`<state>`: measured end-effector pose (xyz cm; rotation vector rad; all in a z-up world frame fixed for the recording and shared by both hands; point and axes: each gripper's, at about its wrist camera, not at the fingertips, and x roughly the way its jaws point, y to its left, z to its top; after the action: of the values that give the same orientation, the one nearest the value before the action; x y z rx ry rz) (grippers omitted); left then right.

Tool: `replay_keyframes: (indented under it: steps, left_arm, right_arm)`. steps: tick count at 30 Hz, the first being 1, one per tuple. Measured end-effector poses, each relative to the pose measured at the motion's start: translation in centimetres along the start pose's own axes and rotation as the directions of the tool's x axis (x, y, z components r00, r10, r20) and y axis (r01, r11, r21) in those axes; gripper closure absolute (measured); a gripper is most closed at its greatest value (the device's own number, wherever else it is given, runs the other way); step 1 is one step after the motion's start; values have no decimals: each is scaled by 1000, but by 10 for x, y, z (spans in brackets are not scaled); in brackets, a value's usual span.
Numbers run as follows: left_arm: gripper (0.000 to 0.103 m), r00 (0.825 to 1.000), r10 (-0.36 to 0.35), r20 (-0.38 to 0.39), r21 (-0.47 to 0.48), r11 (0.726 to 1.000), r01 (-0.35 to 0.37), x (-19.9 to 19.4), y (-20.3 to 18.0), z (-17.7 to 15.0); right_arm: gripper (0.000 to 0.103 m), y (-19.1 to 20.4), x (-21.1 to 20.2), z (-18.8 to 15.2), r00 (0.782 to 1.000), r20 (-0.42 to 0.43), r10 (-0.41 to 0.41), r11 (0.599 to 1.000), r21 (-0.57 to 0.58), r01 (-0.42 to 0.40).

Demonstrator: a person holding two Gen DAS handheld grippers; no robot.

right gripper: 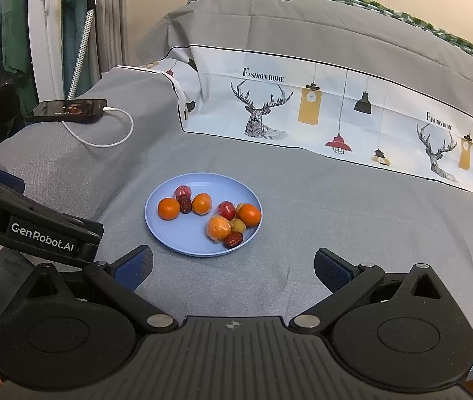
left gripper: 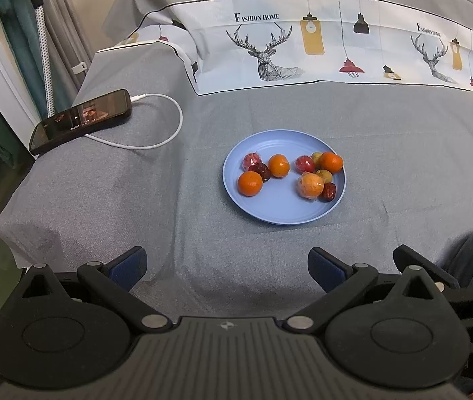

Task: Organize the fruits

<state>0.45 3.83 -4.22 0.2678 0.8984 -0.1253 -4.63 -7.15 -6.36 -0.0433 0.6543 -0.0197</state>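
A blue plate point(left gripper: 269, 213) point(right gripper: 176, 243) rests on the grey bedsheet and holds several small fruits in two clusters. The left cluster has two oranges point(left gripper: 250, 183) point(right gripper: 168, 209), a dark red date point(left gripper: 263, 170) and a wrapped red fruit point(left gripper: 252, 160). The right cluster has an orange point(left gripper: 331, 162) point(right gripper: 249, 214), a wrapped orange fruit point(left gripper: 310, 185) point(right gripper: 218, 227), a red fruit, yellow-green fruits and a date point(left gripper: 329, 191) point(right gripper: 234, 239). My left gripper point(left gripper: 227, 266) is open, well short of the plate. My right gripper point(right gripper: 234, 268) is open too, just in front of the plate.
A black phone point(left gripper: 81, 120) point(right gripper: 68, 110) with a white charging cable point(left gripper: 166, 133) lies at the bed's left corner. A folded quilt with deer prints point(left gripper: 303, 46) point(right gripper: 303, 106) runs along the back. The bed edge drops off at left.
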Motion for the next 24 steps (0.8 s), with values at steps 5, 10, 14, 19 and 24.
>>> replay_keyframes:
  steps: [5,10,14,19,24]
  left_arm:
    - [0,1000,3,-5,0,1000,-3,1,0,0]
    - [0,1000,3,-7,5,1000,-3,1,-1,1]
    - [0,1000,9,-13,8,1000,-9,3,-2,1]
    - [0,1000,19,-15,11,1000,-19,6,-3,1]
    - [0,1000,19,-19,6,1000,-19,8,-2,1]
  right_arm:
    - [1,0,0,-1,1000,-4,0,1000,1,0]
    - [1,1,0,-1,1000,-2,4,1000,-8,-4]
    - [1,0,1,0,1000,-3,5,1000,-7,-5]
    - [1,-1,1,-1,1000,-9,3,1000,0,-3]
    - [1,-1,3,-1,1000,-11,4,1000,5,-4]
